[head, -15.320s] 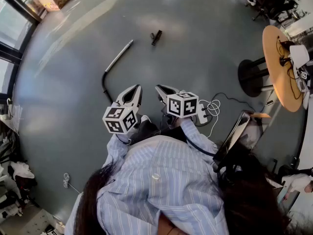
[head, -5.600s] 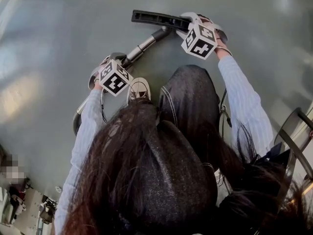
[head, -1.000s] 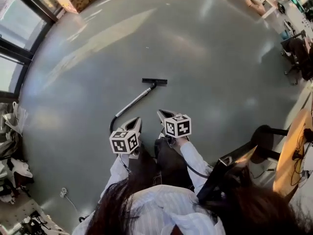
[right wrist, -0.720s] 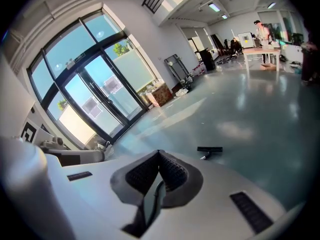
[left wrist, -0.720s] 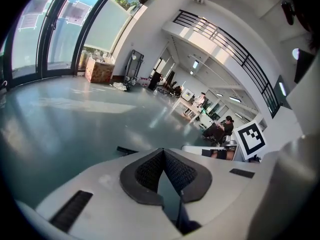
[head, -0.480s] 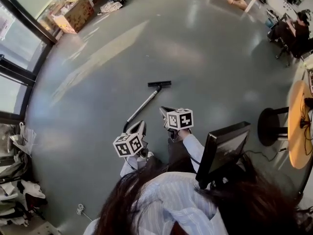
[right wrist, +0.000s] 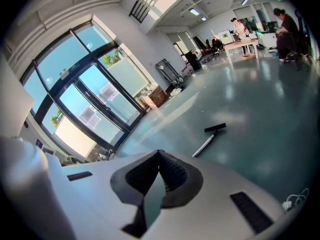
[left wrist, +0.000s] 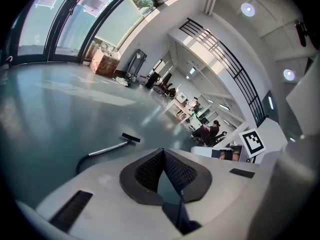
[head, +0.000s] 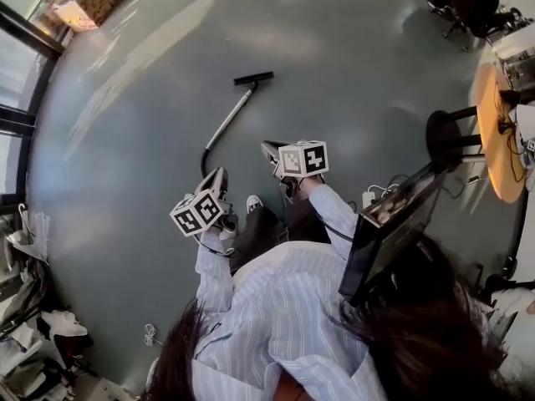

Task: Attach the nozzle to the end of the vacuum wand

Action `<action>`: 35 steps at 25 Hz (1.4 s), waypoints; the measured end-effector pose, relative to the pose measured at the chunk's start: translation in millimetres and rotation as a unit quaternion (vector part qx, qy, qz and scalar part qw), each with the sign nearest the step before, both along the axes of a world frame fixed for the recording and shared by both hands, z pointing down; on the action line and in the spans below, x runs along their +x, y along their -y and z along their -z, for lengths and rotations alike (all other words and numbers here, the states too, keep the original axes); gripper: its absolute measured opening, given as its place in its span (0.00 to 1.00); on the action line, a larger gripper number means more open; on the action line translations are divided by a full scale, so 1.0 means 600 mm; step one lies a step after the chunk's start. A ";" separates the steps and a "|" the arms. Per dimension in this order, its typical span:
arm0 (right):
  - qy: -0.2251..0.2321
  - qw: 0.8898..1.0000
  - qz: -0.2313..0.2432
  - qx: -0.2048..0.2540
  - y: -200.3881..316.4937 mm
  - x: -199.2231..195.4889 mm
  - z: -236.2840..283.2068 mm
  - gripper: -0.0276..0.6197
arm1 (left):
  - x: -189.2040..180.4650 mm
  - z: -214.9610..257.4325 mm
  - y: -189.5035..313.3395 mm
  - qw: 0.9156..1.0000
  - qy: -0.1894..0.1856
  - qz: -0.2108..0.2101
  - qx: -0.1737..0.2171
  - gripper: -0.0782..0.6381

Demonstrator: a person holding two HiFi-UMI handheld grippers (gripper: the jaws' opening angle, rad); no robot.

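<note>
Nozzle (head: 253, 78): lies on the floor (head: 125, 149), set crosswise at the far end of the wand (head: 227, 119), well apart from both grippers.
Left gripper (head: 217, 174): clenched, nothing between the jaws.
Right gripper (head: 269, 149): clenched, empty.
Step in hand: judged complete, though the joint is too small to confirm it is fully seated.
Good practice: to verify, grasp the wand near its end with one gripper and press the nozzle straight along the wand axis with the other.

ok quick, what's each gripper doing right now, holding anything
Left gripper: closed, holding nothing.
Right gripper: closed, holding nothing.
</note>
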State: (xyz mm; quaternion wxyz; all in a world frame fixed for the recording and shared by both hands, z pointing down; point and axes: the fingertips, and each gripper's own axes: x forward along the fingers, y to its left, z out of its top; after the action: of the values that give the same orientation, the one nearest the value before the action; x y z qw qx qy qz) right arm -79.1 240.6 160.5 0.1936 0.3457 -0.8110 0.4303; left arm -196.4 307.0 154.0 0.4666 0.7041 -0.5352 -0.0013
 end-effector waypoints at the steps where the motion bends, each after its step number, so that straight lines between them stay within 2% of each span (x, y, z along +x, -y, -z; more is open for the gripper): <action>1: -0.009 1.000 -0.002 -0.001 -0.023 0.003 -0.002 0.05 | -0.005 0.001 -0.012 1.000 0.001 -0.007 0.002 0.12; 3: -0.030 1.000 -0.006 -0.003 -0.058 0.030 -0.011 0.05 | 0.011 0.000 -0.029 1.000 0.002 -0.024 0.006 0.12; 8: -0.044 0.999 -0.027 -0.003 -0.097 0.129 -0.008 0.05 | 0.110 0.009 -0.043 0.998 -0.003 -0.055 0.013 0.12; 13: -0.038 0.999 -0.010 0.003 -0.135 0.183 -0.007 0.05 | 0.192 0.039 -0.053 0.997 0.004 -0.076 0.025 0.12; 18: -0.051 0.998 0.018 0.016 -0.184 0.252 0.008 0.05 | 0.277 0.073 -0.077 0.997 -0.010 -0.062 0.041 0.12; 21: -0.050 0.998 0.033 0.024 -0.218 0.316 0.012 0.05 | 0.357 0.084 -0.113 0.997 -0.021 -0.055 0.045 0.12; 25: -0.044 0.998 0.044 0.032 -0.251 0.409 0.014 0.05 | 0.465 0.079 -0.167 0.997 -0.014 -0.055 0.042 0.12; 32: -0.030 0.996 0.068 0.041 -0.301 0.490 0.016 0.05 | 0.555 0.074 -0.244 0.998 -0.001 -0.037 0.041 0.12; 35: -0.023 0.996 0.076 0.048 -0.322 0.506 0.026 0.05 | 0.572 0.079 -0.266 0.999 0.000 -0.027 0.043 0.12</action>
State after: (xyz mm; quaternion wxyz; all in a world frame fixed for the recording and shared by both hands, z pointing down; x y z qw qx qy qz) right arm 224.4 433.5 145.0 0.2279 0.3017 -0.8501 0.3665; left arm 146.9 466.5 106.6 0.4356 0.7379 -0.5154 -0.0112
